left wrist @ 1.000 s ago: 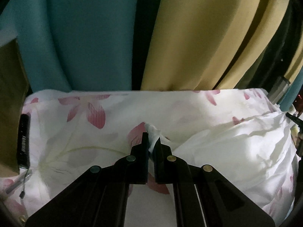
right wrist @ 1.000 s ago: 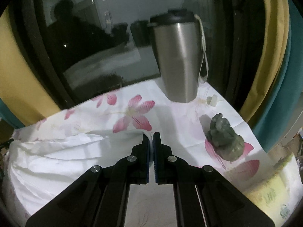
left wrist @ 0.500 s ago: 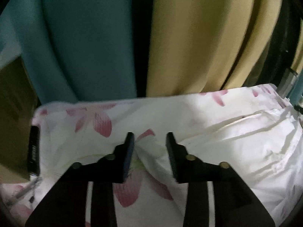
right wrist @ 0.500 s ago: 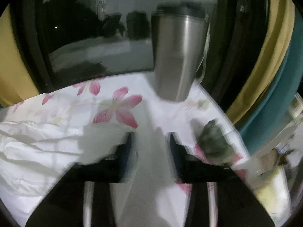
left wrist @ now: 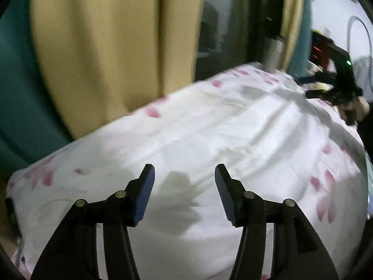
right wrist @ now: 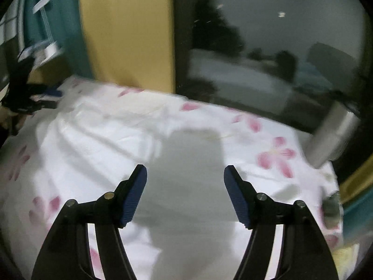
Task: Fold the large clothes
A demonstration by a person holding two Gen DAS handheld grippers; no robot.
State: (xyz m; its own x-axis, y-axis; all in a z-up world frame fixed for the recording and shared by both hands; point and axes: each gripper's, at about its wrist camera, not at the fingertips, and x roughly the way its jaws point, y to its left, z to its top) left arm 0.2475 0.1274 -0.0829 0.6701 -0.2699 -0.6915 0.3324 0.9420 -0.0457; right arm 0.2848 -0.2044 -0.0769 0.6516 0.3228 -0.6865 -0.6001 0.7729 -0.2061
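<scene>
Below both of my claws, the white garment (left wrist: 233, 135) lies spread on the flowered cloth (right wrist: 275, 156), left gripper (left wrist: 184, 182) and right gripper (right wrist: 185, 184) gaping empty, probably freed to seek the next fold edge toward twelve o'clock.

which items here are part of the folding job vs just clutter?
Job:
- white garment, lying on the floral cloth
- left gripper, open, holding nothing
- right gripper, open, holding nothing

Lying about:
- floral cloth covering the surface
- steel tumbler at the far edge
- yellow curtain
- teal curtain
- window
</scene>
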